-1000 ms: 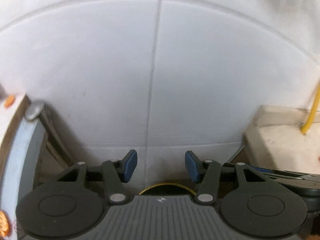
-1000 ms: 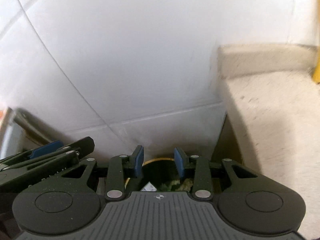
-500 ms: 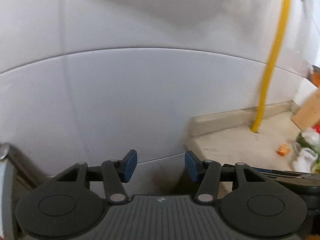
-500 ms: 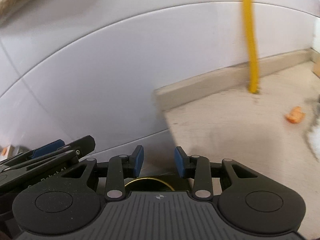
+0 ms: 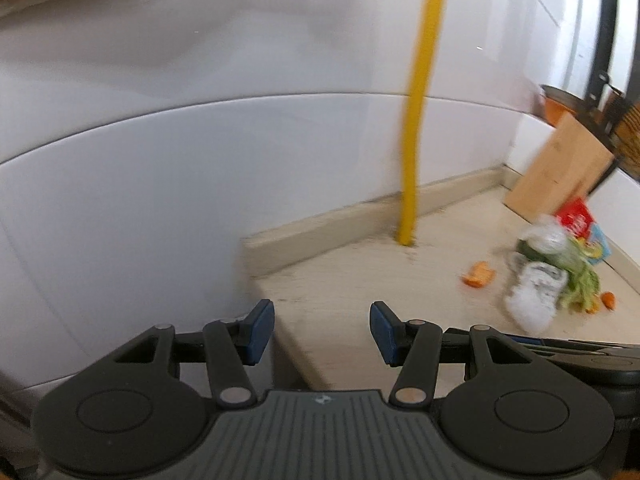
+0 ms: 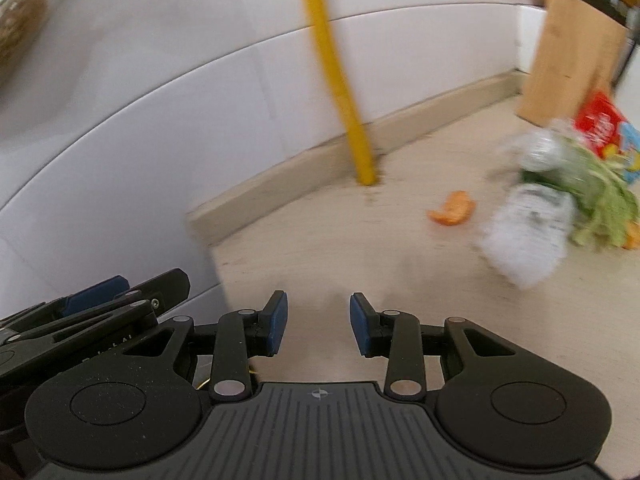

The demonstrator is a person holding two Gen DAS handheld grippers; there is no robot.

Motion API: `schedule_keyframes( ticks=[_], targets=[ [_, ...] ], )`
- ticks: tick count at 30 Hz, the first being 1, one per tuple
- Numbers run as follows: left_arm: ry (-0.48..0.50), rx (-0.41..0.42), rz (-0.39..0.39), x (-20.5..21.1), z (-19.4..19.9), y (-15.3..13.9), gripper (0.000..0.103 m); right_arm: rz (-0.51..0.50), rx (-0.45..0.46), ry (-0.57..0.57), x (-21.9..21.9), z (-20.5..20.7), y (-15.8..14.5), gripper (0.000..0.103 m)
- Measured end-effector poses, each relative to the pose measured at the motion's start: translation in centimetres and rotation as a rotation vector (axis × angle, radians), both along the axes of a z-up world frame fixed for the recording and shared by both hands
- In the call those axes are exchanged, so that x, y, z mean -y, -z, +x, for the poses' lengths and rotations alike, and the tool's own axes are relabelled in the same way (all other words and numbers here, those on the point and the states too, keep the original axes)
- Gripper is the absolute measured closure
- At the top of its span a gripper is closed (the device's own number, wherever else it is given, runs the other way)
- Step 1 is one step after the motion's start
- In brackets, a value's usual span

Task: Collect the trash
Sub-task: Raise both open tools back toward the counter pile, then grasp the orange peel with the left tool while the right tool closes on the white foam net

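On the beige counter [image 6: 320, 248], toward its far right end, the trash is lying in a loose heap: a crumpled white wrapper [image 6: 524, 236] nearest the camera, wilted green leaves [image 6: 604, 200] touching its right side, and a red snack packet [image 6: 600, 124] behind them, just in front of a leaning wooden board [image 6: 568, 60]. A single piece of orange peel [image 6: 452, 210] is sitting apart from the heap, to its left, between the heap and the foot of a yellow pipe [image 6: 340, 80] that rises along the white tiled wall [image 6: 200, 120].

The heap is lying ahead and to the right of both tools. The wrapper's long axis is running roughly from the near left to the far right, though blur is softening its outline. The right hand-held gripper [image 6: 318, 328] is standing partly open with nothing between its blue pads, and the peel is lying ahead of it, slightly to the right. The left hand-held gripper [image 5: 322, 330] is likewise standing partly open and empty, over the counter's left edge, with the heap [image 5: 552, 276] farther off to its right.

In my judgement the right hand is the nearer to the trash, and the peel is the closest item to it.
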State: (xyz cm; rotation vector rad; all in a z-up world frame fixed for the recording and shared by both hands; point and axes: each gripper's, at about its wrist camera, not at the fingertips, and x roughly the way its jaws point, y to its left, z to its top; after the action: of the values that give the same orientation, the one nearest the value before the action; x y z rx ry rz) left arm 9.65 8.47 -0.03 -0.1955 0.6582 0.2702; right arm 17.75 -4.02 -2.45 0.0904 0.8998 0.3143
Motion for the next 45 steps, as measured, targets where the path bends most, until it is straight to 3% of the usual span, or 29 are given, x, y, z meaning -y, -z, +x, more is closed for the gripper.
schedule_keyframes(
  ticks=[18, 23, 27, 32, 38, 42, 45],
  targets=[
    [0.235, -0.037, -0.003, 8.3, 6.7, 0.9, 0.056, -0.022, -0.025, 0.227, 10.1, 1.4, 1.1, 0.059],
    [0.281, -0.052, -0.002, 9.8, 8.8, 1.4, 0.055, -0.047, -0.013, 0.276, 12.3, 2.1, 1.1, 0.051],
    [0.291, -0.058, -0.019, 9.9, 10.5, 1.9, 0.048, -0.049, -0.019, 0.3, 13.9, 3.1, 1.7, 0.042],
    [0.312, -0.068, -0.005, 9.7, 12.4, 2.3, 0.048, -0.046, -0.026, 0.304, 15.1, 4.7, 2.4, 0.036],
    [0.415, -0.076, 0.025, 8.6, 14.5, 2.9, 0.046, 0.02, -0.039, 0.248, 15.4, 6.3, 2.8, 0.026],
    [0.482, -0.083, 0.08, 9.2, 15.9, 3.4, 0.046, 0.021, -0.05, 0.226, 15.1, 7.3, 3.5, 0.026],
    [0.529, -0.106, 0.076, 9.2, 17.2, 4.1, 0.046, 0.034, -0.066, 0.227, 15.4, 8.1, 3.9, 0.027]
  ],
)
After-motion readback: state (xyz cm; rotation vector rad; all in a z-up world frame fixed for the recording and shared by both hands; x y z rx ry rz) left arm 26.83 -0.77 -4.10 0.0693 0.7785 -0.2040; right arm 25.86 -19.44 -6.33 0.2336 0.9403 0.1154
